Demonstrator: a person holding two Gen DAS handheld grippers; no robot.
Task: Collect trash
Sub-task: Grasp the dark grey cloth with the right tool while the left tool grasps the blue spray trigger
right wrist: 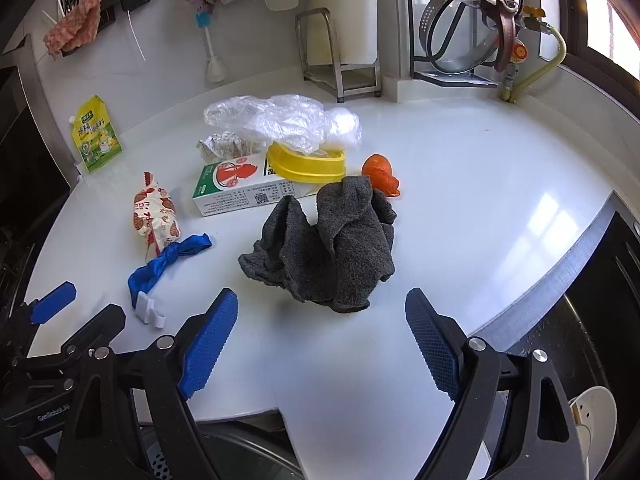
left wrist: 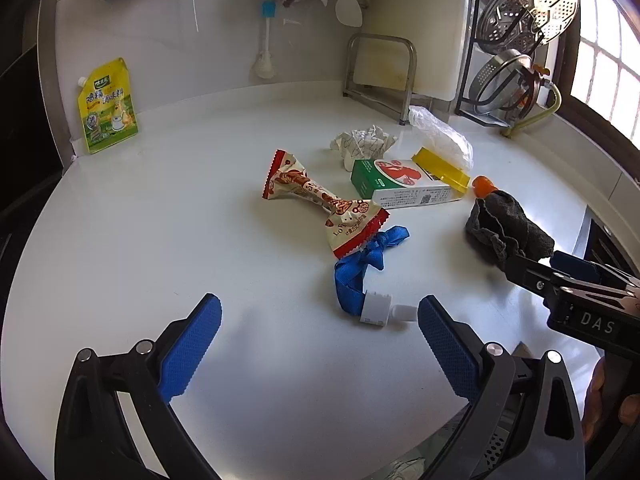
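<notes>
Trash [right wrist: 156,212] partly behind grey cloth [right wrist: 328,244].

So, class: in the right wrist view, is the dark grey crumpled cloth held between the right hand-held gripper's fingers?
No: the dark grey crumpled cloth lies on the white counter ahead of the open right hand-held gripper.

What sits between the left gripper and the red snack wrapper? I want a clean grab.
The blue ribbon with its white clip lies on the counter in front of the open left gripper, touching the wrapper's near end.
</notes>
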